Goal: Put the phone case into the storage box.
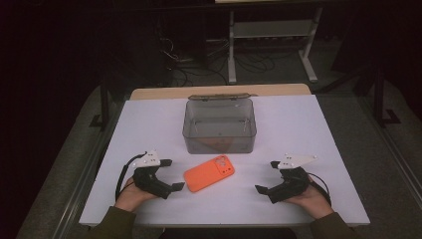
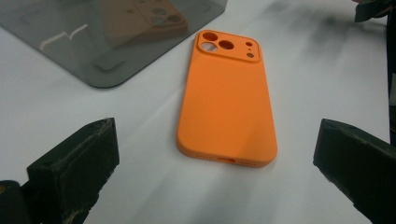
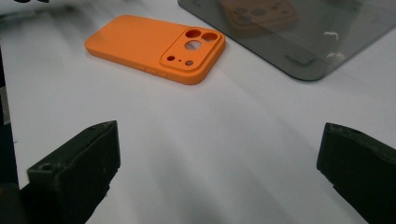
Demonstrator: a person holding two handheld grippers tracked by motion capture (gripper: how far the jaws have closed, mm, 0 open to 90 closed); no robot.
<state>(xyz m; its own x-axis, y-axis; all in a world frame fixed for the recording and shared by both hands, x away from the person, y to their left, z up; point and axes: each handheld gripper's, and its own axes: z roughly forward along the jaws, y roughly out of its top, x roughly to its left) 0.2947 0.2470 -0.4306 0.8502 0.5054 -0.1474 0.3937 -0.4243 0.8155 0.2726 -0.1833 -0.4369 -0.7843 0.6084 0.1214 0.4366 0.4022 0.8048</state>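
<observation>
An orange phone case (image 1: 209, 173) lies back-up on the white table, camera cut-outs toward the far right. In the left gripper view the case (image 2: 226, 98) lies just ahead of the jaws; in the right gripper view the case (image 3: 156, 47) is at upper left. Behind it stands a smoky transparent box (image 1: 219, 125) with its lid swung back. My left gripper (image 1: 171, 175) rests open at the case's left. At the right, my right gripper (image 1: 267, 176) is open too, farther from the case. Nothing sits between either pair of jaws.
The white table surface (image 1: 308, 124) has bare room on both sides of the box. A wooden edge (image 1: 149, 93) shows behind it. Beyond the table stand a metal rack (image 1: 271, 35) and loose cables (image 1: 189, 59) on a dark floor.
</observation>
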